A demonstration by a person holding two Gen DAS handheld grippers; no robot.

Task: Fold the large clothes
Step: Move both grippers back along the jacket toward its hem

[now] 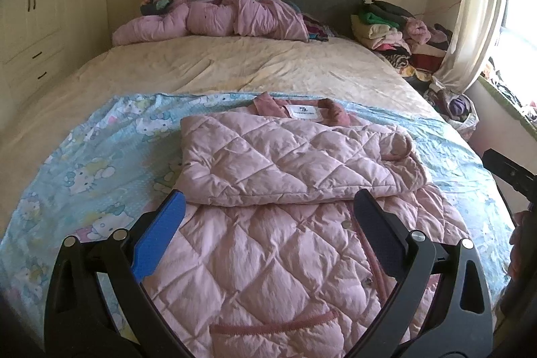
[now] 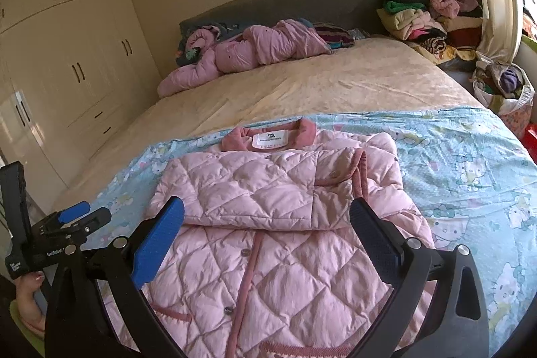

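Note:
A pink quilted jacket lies front up on a blue cartoon-print sheet at the near end of the bed. Its dark pink collar points toward the headboard. The sleeves are folded across its chest. My left gripper hovers open over the jacket's middle, holding nothing. My right gripper is also open and empty above the jacket. In the right wrist view the left gripper shows at the left edge, held by a hand.
A crumpled pink padded garment lies by the grey headboard. Stacked clothes sit at the bed's far right, with a bag of clothes below the curtain. A cream wardrobe lines the left.

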